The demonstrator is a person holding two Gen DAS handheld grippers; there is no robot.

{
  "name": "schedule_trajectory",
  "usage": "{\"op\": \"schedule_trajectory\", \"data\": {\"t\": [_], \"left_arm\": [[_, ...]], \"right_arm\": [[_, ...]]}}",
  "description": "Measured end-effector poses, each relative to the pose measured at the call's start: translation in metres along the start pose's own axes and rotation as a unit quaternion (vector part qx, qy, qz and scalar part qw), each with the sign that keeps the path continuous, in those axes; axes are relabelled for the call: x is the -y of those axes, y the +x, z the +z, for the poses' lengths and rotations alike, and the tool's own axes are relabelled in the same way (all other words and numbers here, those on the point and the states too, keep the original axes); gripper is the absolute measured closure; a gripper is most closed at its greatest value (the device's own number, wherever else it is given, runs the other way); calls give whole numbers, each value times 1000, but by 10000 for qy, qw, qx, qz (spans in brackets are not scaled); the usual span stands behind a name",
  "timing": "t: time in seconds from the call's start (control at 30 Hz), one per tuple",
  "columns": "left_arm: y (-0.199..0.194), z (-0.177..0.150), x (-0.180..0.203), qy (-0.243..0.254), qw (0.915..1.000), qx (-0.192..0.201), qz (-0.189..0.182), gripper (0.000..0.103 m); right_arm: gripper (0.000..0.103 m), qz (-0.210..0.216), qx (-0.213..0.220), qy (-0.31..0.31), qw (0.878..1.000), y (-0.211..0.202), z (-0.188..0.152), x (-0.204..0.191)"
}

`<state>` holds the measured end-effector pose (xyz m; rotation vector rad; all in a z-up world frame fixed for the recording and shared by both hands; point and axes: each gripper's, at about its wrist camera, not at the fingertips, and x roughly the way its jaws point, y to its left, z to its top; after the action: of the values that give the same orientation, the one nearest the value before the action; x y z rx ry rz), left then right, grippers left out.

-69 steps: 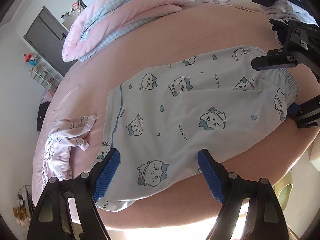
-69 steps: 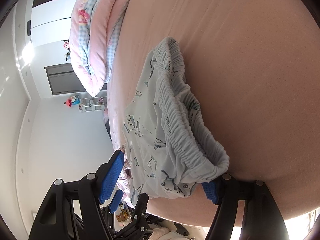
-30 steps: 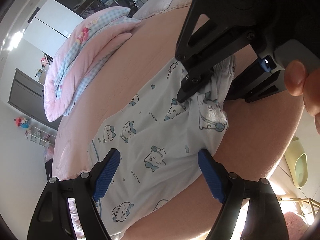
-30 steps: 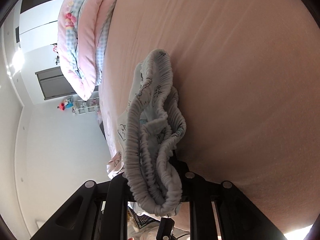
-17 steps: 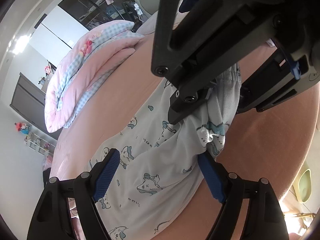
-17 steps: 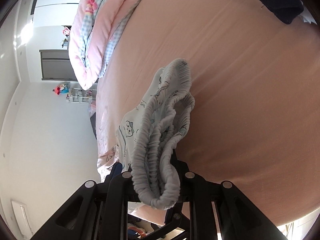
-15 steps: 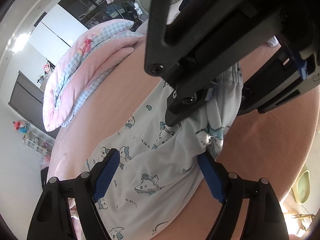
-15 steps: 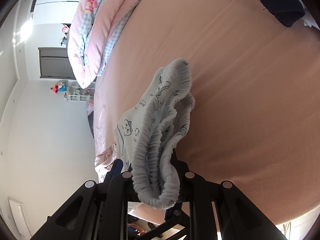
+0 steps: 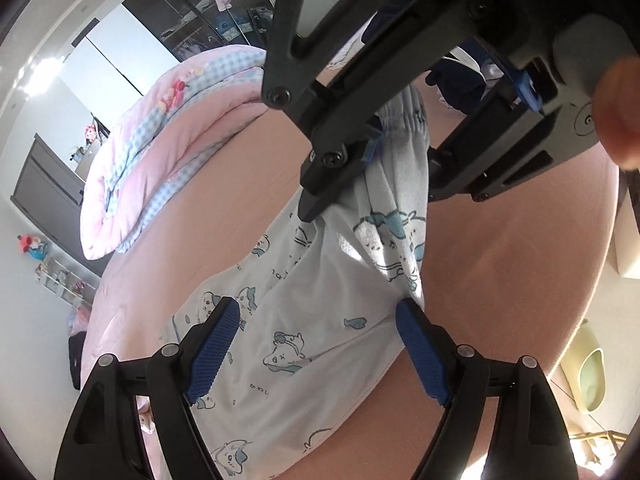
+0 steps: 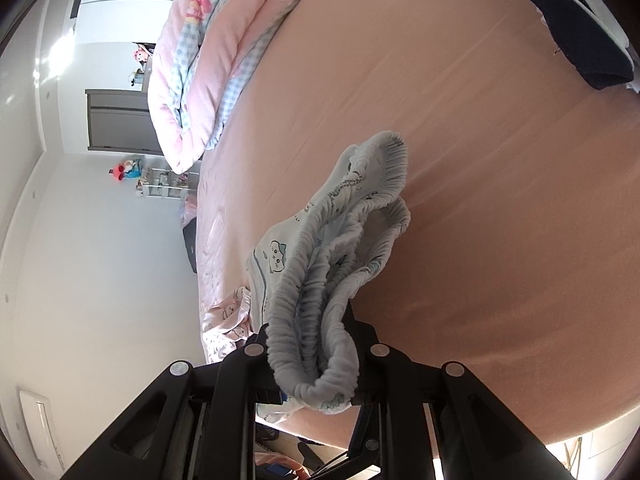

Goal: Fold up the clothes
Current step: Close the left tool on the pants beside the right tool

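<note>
Pale blue pyjama shorts (image 9: pixel 320 288) with a cartoon print lie on the pink bed sheet (image 9: pixel 500 260), one end lifted. My right gripper (image 9: pixel 372 168) fills the top of the left wrist view, shut on the gathered elastic waistband. In the right wrist view the bunched waistband (image 10: pixel 340 232) hangs out between the black fingers of the right gripper (image 10: pixel 316 364). My left gripper (image 9: pixel 318 348) is open, its blue pads apart just above the lower part of the shorts, with nothing pinched. A person's fingertip (image 9: pixel 620 120) rests on the right gripper's handle.
A folded pink and blue checked quilt (image 9: pixel 172 140) lies at the bed's far side. Dark clothes (image 10: pixel 580 32) are piled at the far right corner. A second pale pink printed garment (image 10: pixel 228 320) is crumpled near the bed edge. A grey cabinet (image 10: pixel 116 120) stands by the wall.
The right gripper has risen and rolled with the waistband, lifting that end of the shorts higher off the sheet. The left gripper has stayed open over the shorts.
</note>
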<state>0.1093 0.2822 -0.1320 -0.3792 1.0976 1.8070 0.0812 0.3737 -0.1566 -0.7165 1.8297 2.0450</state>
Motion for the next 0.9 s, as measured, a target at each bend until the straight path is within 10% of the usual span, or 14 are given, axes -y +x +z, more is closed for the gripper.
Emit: {"op": "schedule_trajectory", "data": {"t": [0.57, 0.9], "left_arm": [[-22, -12, 5, 60, 9965, -70, -836, 23], [13, -1, 24, 587, 9981, -54, 182, 23]], "right_arm": [[87, 3, 1, -59, 10000, -25, -9, 16], [87, 65, -57, -131, 9999, -31, -9, 14]]}}
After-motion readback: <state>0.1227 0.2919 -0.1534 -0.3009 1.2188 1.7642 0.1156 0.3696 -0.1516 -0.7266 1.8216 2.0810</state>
